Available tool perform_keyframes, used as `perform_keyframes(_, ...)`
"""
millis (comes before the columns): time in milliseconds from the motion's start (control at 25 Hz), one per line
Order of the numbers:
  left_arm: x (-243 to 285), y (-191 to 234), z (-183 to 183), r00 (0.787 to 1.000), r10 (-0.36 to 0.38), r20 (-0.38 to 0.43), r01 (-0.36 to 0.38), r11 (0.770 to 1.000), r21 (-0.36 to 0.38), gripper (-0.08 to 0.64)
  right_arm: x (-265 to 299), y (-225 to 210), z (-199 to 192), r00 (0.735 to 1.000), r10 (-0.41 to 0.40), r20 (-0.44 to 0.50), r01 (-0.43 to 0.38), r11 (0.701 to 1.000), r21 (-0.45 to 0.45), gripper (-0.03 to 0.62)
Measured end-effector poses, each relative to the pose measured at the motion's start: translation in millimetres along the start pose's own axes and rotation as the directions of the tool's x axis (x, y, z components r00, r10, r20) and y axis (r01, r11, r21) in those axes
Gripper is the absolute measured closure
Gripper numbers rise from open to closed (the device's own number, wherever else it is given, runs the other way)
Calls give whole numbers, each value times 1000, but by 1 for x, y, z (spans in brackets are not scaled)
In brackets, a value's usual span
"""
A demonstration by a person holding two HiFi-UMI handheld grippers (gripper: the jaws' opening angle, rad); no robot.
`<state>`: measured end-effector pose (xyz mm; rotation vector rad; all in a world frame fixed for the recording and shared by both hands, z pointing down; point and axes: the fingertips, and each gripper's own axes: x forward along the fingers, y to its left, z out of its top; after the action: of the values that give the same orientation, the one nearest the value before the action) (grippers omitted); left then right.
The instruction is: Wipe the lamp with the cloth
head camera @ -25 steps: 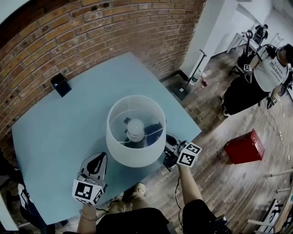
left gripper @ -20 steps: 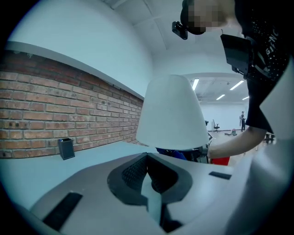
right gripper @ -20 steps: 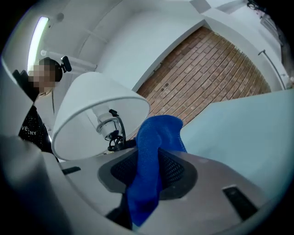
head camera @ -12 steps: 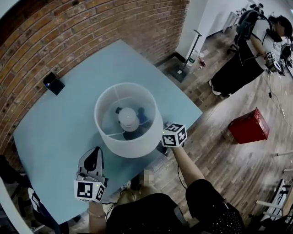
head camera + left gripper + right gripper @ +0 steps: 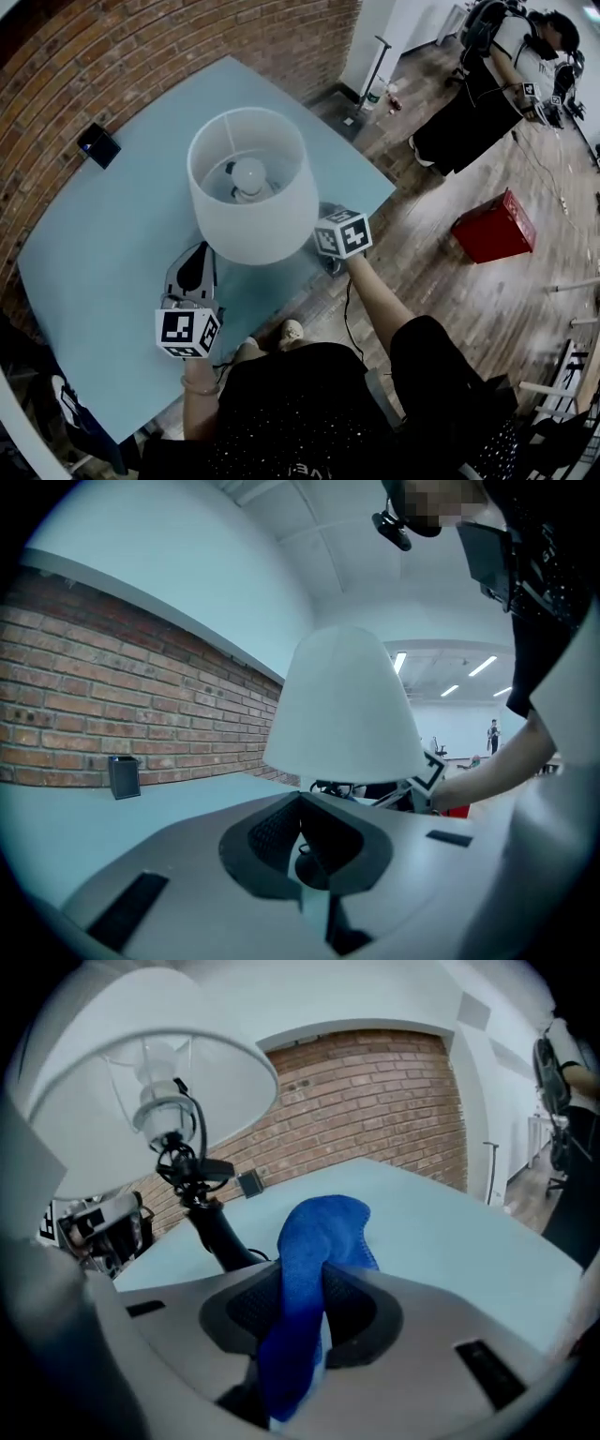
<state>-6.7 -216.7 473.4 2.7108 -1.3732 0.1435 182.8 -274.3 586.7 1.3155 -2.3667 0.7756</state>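
With my right gripper (image 5: 314,1274) clamped on the blue cloth (image 5: 323,1232) low beside the lamp (image 5: 248,187) on the table (image 5: 94,253), and my left gripper (image 5: 302,822) closed on nothing opposite, I judge the wipe is just starting: next I'd bring the cloth against stem or shade.

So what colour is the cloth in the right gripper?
Bright blue. The cloth, clamped in the right gripper, shows best in the right gripper view.

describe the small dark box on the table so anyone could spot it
Find the pale blue table against the brick wall. Near its wall-side edge, well apart from the white-shaded lamp, stands the small dark box. Unlike the tall, round lamp, it is low, dark and square-sided.
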Motion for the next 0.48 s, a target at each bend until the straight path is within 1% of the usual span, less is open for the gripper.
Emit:
perform_keyframes(120, 3, -6, -4, 1000, -2, 10, 2, 999, -37, 551, -33, 5, 2, 993, -10, 120, 4, 999, 50, 469)
perform_keyframes(200, 2, -12, -2, 1000, -18, 17, 18, 999, -35, 551, -56, 7, 6, 979, -52, 196, 43, 998, 46, 469)
perform_keyframes(240, 2, -13, 0, 1000, -23, 16, 24, 999, -25, 551, -70, 10, 15, 965, -85, 250, 84, 996, 15, 469)
perform_keyframes(280, 2, -13, 3, 1000, -26, 12, 27, 1000, -10, 551, -84, 13, 29, 942, -120, 315, 136, 990, -29, 469)
perform_keyframes(320, 2, -12, 4, 1000, -27, 8, 27, 1000, 7, 551, -99, 18, 44, 913, -151, 379, 193, 978, -76, 469)
perform_keyframes(360, 3, -11, 6, 1000, -27, 4, 27, 999, 21, 551, -111, 22, 58, 884, -180, 431, 254, 960, -120, 469)
perform_keyframes(400, 4, -10, 5, 1000, -28, 0, 28, 999, 29, 551, -121, 26, 68, 859, -211, 466, 317, 935, -159, 469)
perform_keyframes(440, 4, -9, 4, 1000, -29, -3, 29, 999, 32, 551, -128, 28, 73, 840, -242, 485, 372, 908, -191, 469)
perform_keyframes(480, 3, -9, 2, 1000, -29, -5, 29, 999, 34, 552, -133, 30, 74, 830, -263, 493, 407, 889, -211, 469)
